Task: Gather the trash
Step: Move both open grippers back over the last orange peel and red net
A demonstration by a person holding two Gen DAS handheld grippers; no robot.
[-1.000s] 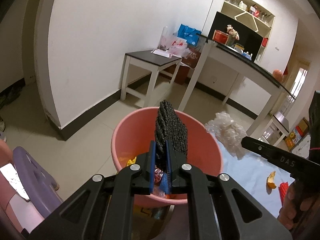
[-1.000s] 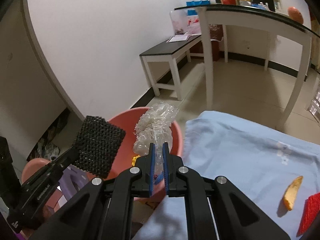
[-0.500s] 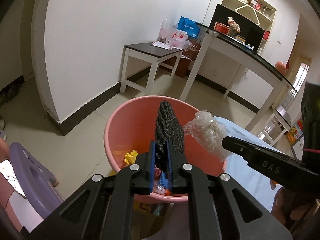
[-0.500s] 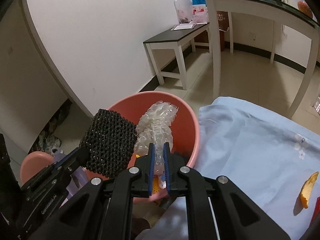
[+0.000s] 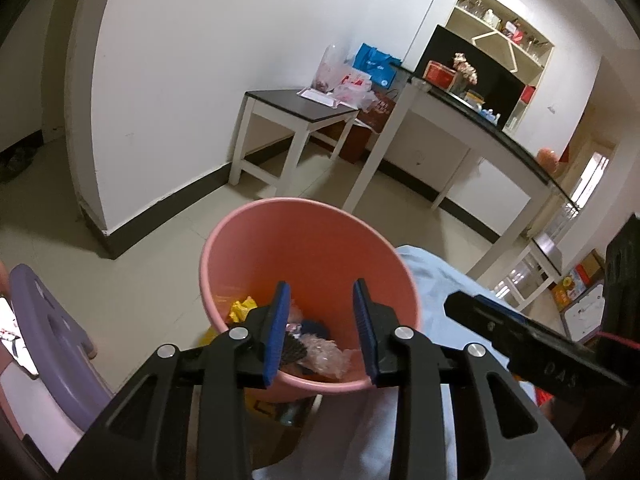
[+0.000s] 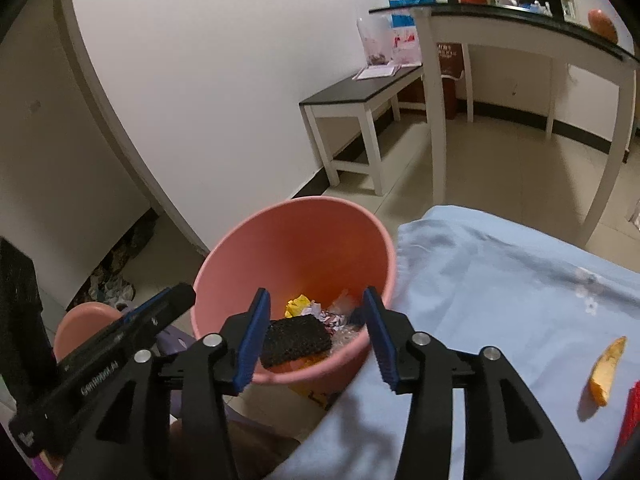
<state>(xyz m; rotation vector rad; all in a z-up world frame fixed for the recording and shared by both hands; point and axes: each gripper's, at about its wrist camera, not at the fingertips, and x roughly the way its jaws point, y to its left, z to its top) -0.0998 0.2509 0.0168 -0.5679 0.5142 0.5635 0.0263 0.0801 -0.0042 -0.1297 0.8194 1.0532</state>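
1. 2 grippers hang over the pink bucket point(image 6: 294, 248): left gripper point(image 5: 322, 330) and right gripper point(image 6: 316, 338) both have jaws apart and empty.
2. The black mesh sponge point(image 6: 295, 342) and crumpled clear plastic point(image 5: 324, 354) lie inside the bucket, so this drop looks done.
3. Next comes fetching the orange peel point(image 6: 608, 370) from the blue-clothed tabletop point(image 6: 500, 280).
4. A red item at the right edge lies just beside the peel.

a home: tiled floor point(image 5: 152, 248), side table point(image 5: 300, 110), cluttered shelves point(image 5: 504, 32).
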